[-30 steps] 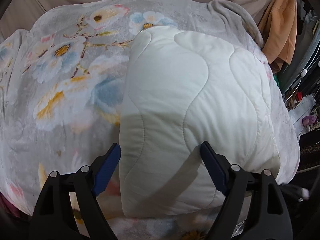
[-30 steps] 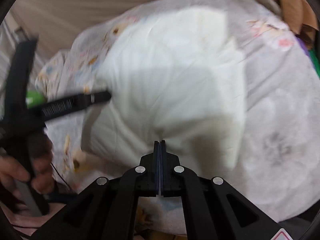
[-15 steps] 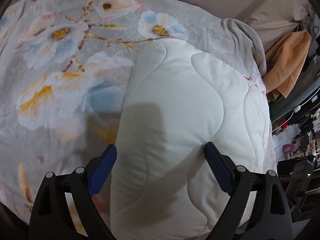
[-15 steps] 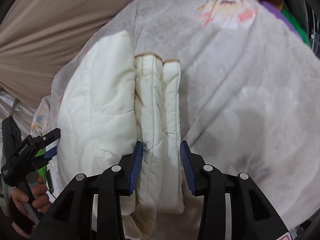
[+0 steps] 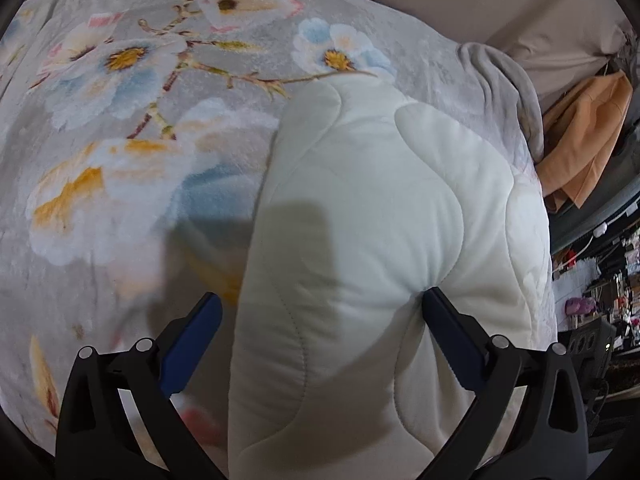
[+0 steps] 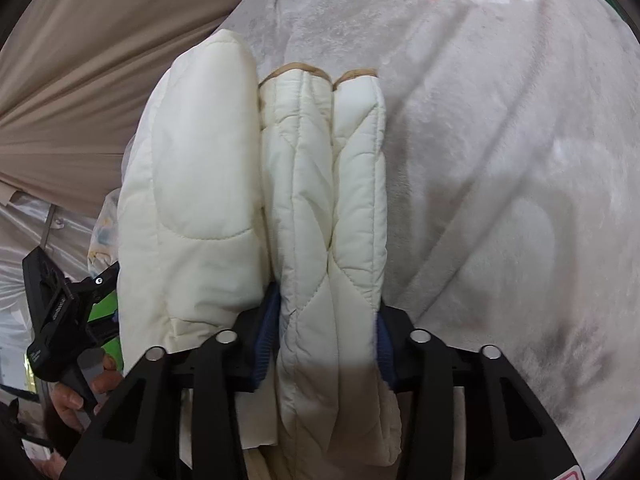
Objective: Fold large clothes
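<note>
A cream-white quilted padded garment (image 5: 360, 240), folded into a thick bundle, is lying on a grey plush blanket printed with large pastel flowers (image 5: 132, 140), which is covering the surface beneath it. In the left wrist view the left gripper (image 5: 320, 316) is straddling the near end of the bundle with its jaws spread wide; they have just been opening further. Its right blue pad (image 5: 448, 328) is pushing a dent into the puffy top of the garment, while its left blue pad (image 5: 196, 336) is sitting off the garment's edge over the blanket, apart from the fabric, so this gripper is released and is clamping nothing. In the right wrist view the right gripper (image 6: 326, 344) is clenched around two narrower stacked layers of the same garment (image 6: 324, 220), its blue pads pressing into the padding from both sides; its jaws have just been closing slightly on those layers. A fatter rounded fold of the garment is bulging just to the left of the gripped layers, touching them. Tan binding is showing along the far ends of the gripped layers. At the left edge of the right wrist view, a person's hand (image 6: 80, 396) is gripping the black handle of the left gripper. Beige draped cloth (image 6: 92, 60) is hanging behind the blanket, and a folded orange cloth (image 5: 588, 136) is hanging off to the right.
</note>
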{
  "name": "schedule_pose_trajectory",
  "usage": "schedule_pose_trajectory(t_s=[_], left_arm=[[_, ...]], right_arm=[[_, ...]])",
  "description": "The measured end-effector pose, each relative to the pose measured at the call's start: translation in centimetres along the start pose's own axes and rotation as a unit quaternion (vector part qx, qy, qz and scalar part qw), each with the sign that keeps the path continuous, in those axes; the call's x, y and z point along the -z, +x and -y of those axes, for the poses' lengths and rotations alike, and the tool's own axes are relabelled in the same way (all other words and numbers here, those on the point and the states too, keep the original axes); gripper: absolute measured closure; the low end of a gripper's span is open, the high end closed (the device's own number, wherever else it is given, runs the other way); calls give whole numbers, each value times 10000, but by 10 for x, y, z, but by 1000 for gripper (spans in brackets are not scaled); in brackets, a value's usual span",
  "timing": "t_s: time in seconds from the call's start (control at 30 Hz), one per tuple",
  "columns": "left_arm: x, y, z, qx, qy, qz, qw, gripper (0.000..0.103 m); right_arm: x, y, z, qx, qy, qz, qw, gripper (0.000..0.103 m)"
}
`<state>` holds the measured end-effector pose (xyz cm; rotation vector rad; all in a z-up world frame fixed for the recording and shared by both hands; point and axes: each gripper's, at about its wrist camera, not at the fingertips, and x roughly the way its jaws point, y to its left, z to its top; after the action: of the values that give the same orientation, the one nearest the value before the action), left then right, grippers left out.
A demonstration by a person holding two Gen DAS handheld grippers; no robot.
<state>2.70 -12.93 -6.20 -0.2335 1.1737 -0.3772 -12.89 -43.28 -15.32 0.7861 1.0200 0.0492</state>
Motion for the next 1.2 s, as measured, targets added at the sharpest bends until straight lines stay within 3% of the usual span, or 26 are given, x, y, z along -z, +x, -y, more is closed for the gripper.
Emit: schedule_pose_trajectory(t_s=[0.1,0.2,0.47,0.53,0.63,0.67,0.8,0.93,1.1,1.2], left_arm=[[1,10,15,42,72,-104,9999,5],[3,15,35,-303,371,-17,9989,5],[2,21,40,-488,508,-5,9975,5],[1,19,42,-451,546,-29,9975,5],[1,8,46,-385,647,-7,9972,21],[1,2,48,-393,731,14,9966,30],[0,-26,54,-333,998,171,9943,50],[-7,-60,54,-190,1105,344,9931,53],[-19,-116,46,-154,1291,849,9879,54],[-31,-147,35,-146,1374,1126,9840,57]], right_arm=[[-1,1,-3,71,14,4,10000,67],[0,2,-7,187,-8,2,9998,67],[-4,11,-11,298,55,-30,9995,63],[-4,10,-14,324,23,20,9995,69],[1,-1,-32,368,-223,198,9989,84],[2,-4,-39,391,-300,255,9985,84],[6,-29,-65,292,-467,572,9968,86],[10,-54,-97,121,-638,885,9940,87],[10,-78,-142,-142,-893,1261,9879,87],[10,-89,-178,-504,-1136,1450,9816,87]])
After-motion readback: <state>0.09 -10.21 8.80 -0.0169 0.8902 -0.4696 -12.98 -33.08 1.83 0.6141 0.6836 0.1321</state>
